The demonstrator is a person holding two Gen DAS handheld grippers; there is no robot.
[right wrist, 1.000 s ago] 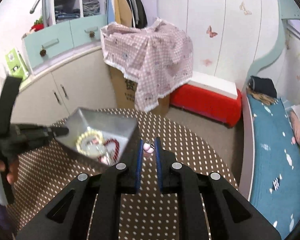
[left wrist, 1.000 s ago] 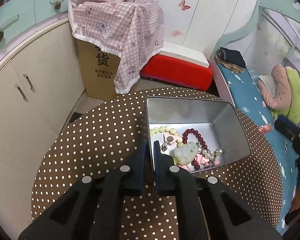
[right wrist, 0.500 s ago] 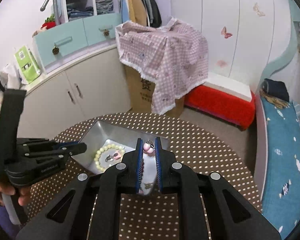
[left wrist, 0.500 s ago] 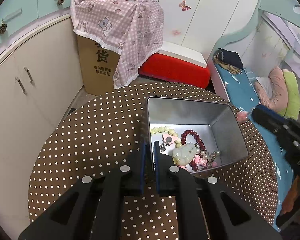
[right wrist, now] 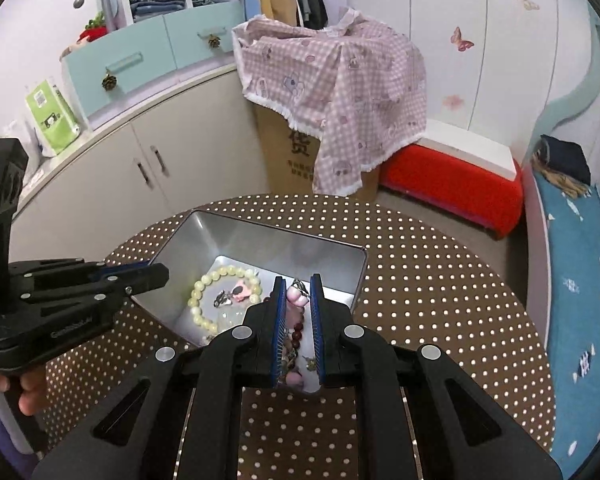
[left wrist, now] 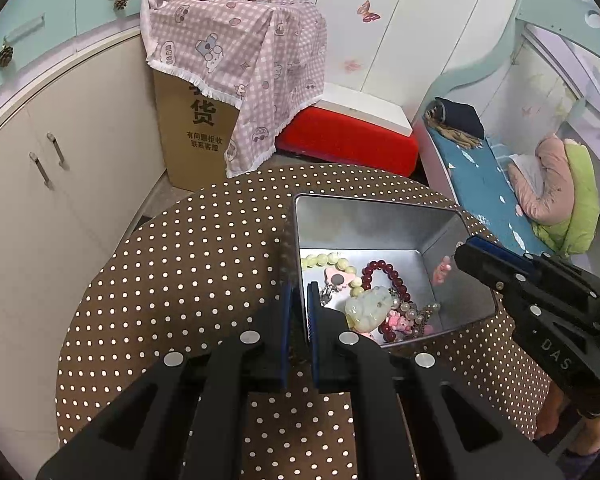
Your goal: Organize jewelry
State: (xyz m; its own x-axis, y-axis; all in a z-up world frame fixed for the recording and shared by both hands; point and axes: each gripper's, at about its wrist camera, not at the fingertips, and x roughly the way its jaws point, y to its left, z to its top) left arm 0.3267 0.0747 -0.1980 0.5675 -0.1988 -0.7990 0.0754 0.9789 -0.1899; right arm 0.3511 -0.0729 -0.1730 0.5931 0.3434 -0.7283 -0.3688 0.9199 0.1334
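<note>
Gripping the near-left wall of the metal tin [left wrist: 364,232], the left gripper [left wrist: 299,300] has its narrow jaws closed on the rim; the pinched edge itself is hidden between the pads. The right gripper [right wrist: 298,294] hovers over the tin's right edge, jaws narrow around a small pink charm [right wrist: 299,299], whose shape is hard to make out. The left wrist view alone shows the pale jade pendant [left wrist: 370,306] and dark red bead bracelet [left wrist: 384,276] clearly; the right wrist view shows the cream bead bracelet [right wrist: 204,300] whole. The tin sits on the polka-dot table [left wrist: 188,264].
</note>
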